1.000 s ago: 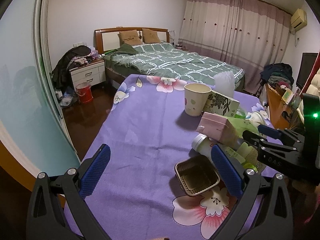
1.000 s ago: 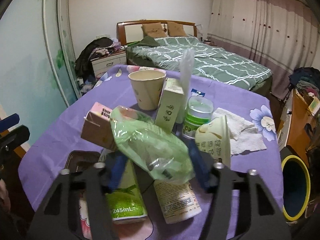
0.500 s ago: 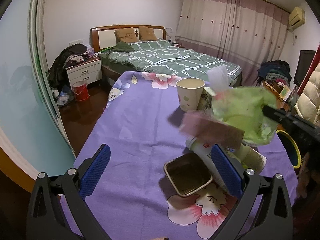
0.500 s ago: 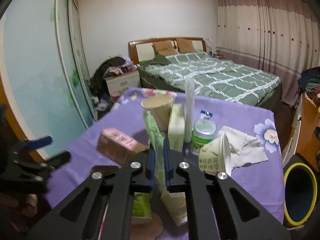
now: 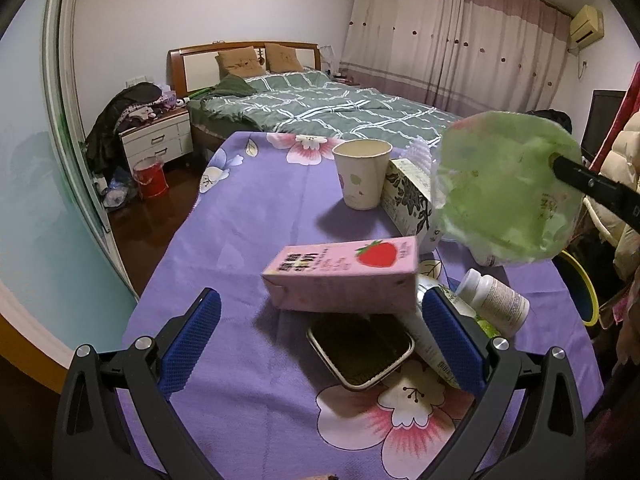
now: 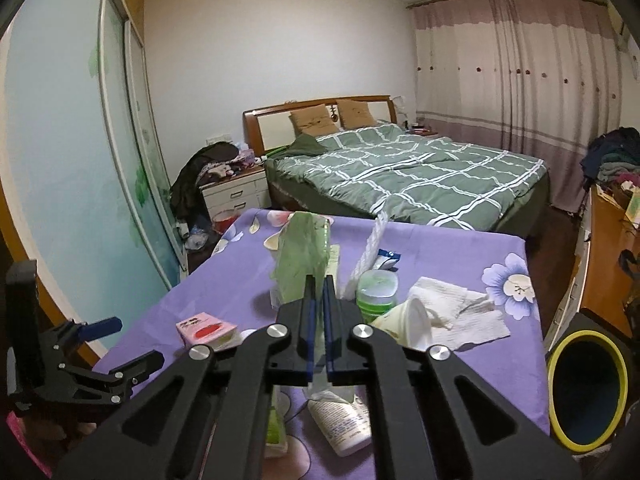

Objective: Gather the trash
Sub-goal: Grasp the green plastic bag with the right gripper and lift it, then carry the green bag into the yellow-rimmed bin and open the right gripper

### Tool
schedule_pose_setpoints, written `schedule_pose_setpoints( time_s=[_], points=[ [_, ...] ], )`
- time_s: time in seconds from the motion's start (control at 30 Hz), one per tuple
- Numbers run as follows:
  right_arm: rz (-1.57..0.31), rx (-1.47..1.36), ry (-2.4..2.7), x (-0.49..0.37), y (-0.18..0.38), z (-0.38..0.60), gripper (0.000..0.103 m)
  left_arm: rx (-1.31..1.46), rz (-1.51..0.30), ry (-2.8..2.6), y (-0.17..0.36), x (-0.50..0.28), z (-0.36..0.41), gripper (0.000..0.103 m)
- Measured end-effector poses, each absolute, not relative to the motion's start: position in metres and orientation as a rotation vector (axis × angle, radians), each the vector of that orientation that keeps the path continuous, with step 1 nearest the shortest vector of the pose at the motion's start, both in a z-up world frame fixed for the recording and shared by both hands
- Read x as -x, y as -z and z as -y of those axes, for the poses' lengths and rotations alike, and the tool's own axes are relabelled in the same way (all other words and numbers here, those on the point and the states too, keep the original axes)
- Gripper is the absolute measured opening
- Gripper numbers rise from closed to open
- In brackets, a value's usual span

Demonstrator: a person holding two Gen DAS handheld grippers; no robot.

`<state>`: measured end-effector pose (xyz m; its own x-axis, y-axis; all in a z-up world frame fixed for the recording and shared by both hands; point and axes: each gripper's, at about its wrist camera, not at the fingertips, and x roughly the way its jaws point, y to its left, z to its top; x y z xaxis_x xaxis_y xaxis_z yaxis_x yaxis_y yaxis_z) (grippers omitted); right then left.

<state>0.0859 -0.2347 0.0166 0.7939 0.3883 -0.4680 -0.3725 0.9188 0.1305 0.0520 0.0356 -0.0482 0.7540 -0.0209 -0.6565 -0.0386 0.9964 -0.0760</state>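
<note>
My right gripper is shut on a green plastic bag and holds it up above the purple flowered table. The bag also shows in the left wrist view, high at the right. My left gripper is open and empty over the table's near end. A pink strawberry milk carton lies between its fingers, over a brown rectangular tray. A white bottle, a paper cup and a patterned tissue box stand or lie beyond.
A yellow-rimmed dark bin stands off the table's right edge. On the table are a tipped paper cup, crumpled tissues, a green-lidded jar and a lying white bottle. A bed is beyond.
My right gripper shut on the green bag and lifted it well above the table. The pink carton dropped off the pile and lies over the tray.
</note>
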Motion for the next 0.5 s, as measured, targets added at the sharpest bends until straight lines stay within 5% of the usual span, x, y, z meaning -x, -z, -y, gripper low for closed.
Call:
schedule_pose_setpoints(
  time_s=[0.5],
  points=[
    [-0.366,-0.088,-0.251,-0.051,-0.057,0.318,0.004,0.063,-0.721,0.020,0.048,-0.060,-0.016,0.099]
  ],
)
